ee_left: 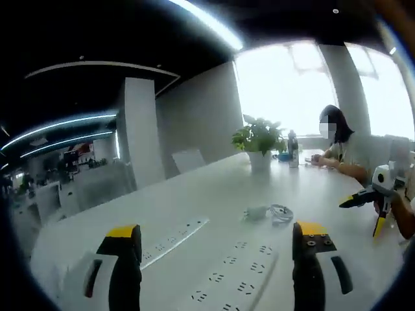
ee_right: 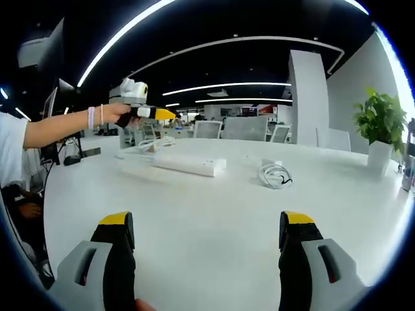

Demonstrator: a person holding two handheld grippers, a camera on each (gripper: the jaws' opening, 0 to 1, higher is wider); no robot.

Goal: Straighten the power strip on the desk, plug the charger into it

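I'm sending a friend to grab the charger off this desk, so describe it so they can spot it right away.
Start at the long white desk and find the potted plant near its far end. On the bare desktop between that plant and the white power strip lies the charger: a small white plug with its cable wound into a loose coil. It lies apart from the strip, the one coiled thing there.

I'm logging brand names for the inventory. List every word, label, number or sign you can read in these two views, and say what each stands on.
No legible text in either view.
Power strip: socket holes, no readable marking.
Second power strip: nothing readable.
Charger with coiled cable: no label visible.
Bottle by the plant pot: too small and blurred to read.
Left tongs and right tongs: no lettering.
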